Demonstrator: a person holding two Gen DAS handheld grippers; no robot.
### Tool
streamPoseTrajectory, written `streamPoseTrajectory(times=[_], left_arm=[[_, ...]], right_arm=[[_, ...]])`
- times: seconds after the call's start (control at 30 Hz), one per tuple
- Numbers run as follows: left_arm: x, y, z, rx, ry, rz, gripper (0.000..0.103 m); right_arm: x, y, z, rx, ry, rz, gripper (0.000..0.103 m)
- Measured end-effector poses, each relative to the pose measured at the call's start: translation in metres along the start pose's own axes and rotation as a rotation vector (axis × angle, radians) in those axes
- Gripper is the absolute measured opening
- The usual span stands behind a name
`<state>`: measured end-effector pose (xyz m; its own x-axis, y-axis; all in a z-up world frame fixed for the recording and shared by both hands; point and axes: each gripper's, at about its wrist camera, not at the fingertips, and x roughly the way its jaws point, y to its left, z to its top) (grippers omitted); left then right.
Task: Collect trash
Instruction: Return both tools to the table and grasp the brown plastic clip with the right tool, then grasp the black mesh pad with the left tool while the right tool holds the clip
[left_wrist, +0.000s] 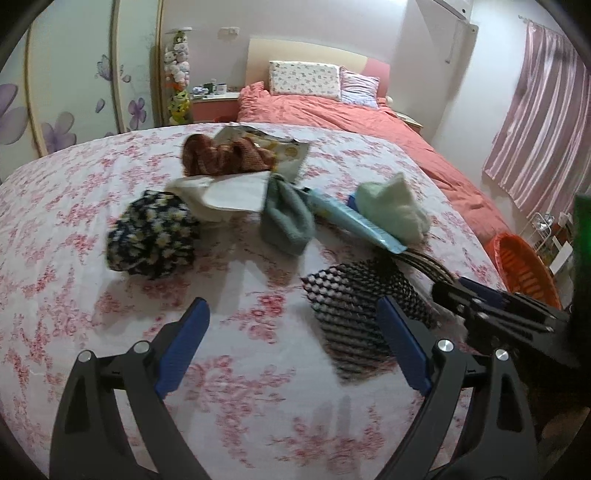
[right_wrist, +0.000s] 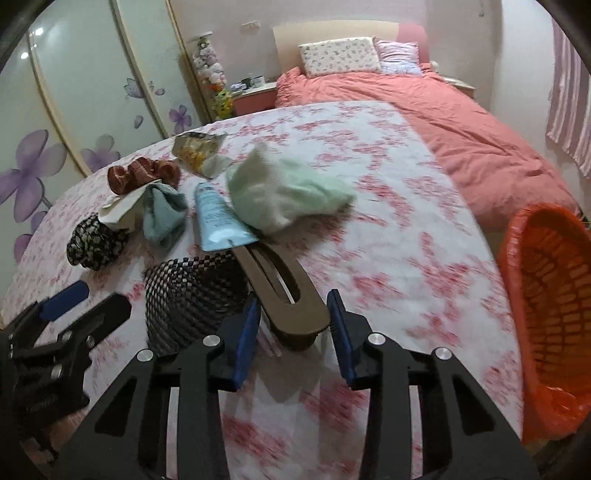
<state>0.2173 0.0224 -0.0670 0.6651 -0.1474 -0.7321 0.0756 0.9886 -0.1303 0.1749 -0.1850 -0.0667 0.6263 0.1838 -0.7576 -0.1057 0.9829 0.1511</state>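
On the floral bedsheet (right_wrist: 388, 240) lie a yellow snack wrapper (right_wrist: 197, 151), a light blue tube (right_wrist: 216, 221) and white paper packaging (left_wrist: 236, 192), mixed among small cloth items. My right gripper (right_wrist: 294, 297) has the near end of a brown hair clip (right_wrist: 291, 317) between its blue pads, with thin gaps at both sides. A black mesh piece (right_wrist: 192, 291) lies just left of it. My left gripper (left_wrist: 291, 306) hovers open over bare sheet, with the mesh piece (left_wrist: 354, 302) by its right finger. The right gripper (left_wrist: 454, 291) shows at the left wrist view's right edge.
An orange basket (right_wrist: 554, 295) stands off the bed's right side. Scattered around are a dark floral cloth (left_wrist: 151, 236), a rust knit piece (left_wrist: 221, 155), a grey-green sock (left_wrist: 288, 221) and a pale green cloth (right_wrist: 280, 192). A pink duvet (right_wrist: 461, 122) and pillows lie beyond, with a wardrobe at left.
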Motion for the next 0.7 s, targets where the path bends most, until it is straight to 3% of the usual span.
streamPoseTrajectory(times=[0.23, 0.4, 0.47, 0.7], left_arm=[[0.011, -0.023, -0.001, 0.04, 0.024, -0.017, 0.09], [0.02, -0.036, -0.002, 0.058, 0.046, -0.022, 0.09], [0.023, -0.039, -0.002, 0.06, 0.053, -0.025, 0.09], [0.042, -0.054, 0.0, 0.074, 0.097, -0.028, 0.09]], right_arm=[[-0.017, -0.042, -0.009, 0.071, -0.035, -0.15, 0.036], [-0.007, -0.057, -0.006, 0.147, 0.002, -0.063, 0.037], [-0.003, -0.055, -0.004, 0.147, 0.006, -0.057, 0.045], [0.006, -0.047, 0.002, 0.131, 0.01, -0.059, 0.046]])
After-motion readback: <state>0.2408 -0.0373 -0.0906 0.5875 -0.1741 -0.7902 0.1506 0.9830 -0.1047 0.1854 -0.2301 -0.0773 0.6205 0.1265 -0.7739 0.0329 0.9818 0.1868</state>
